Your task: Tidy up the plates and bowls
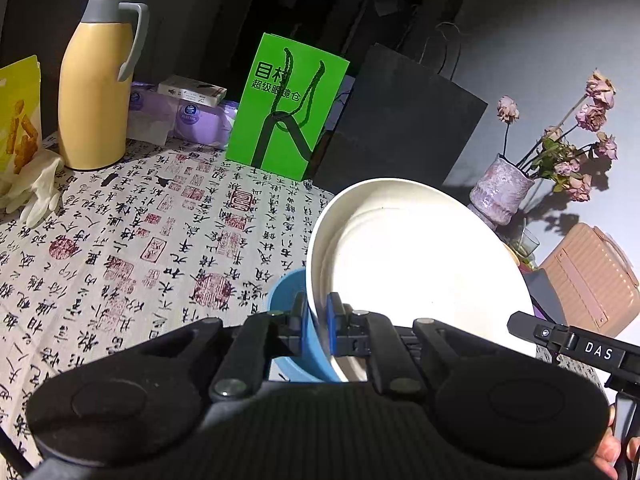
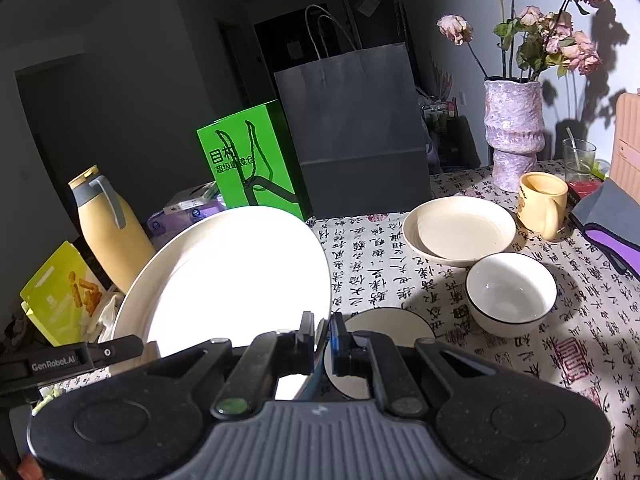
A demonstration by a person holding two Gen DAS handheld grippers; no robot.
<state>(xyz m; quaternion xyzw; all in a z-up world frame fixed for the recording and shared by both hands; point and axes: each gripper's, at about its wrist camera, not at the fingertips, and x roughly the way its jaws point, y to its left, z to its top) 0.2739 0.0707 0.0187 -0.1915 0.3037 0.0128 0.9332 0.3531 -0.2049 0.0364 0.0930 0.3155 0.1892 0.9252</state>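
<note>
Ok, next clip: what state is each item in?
large white plate: tilted, lifted, gripped at both rims
left gripper: fingers shut on plate
right gripper: fingers shut on plate
cream plate: flat, empty
white bowl: upright, empty
yellow mug: upright
thermos: lid closed

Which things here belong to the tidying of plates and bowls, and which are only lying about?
Job: large white plate held by both grippers, blue bowl, cream plate, white bowl.

Lying about: thermos, green box, dark bag, vase, yellow mug.
</note>
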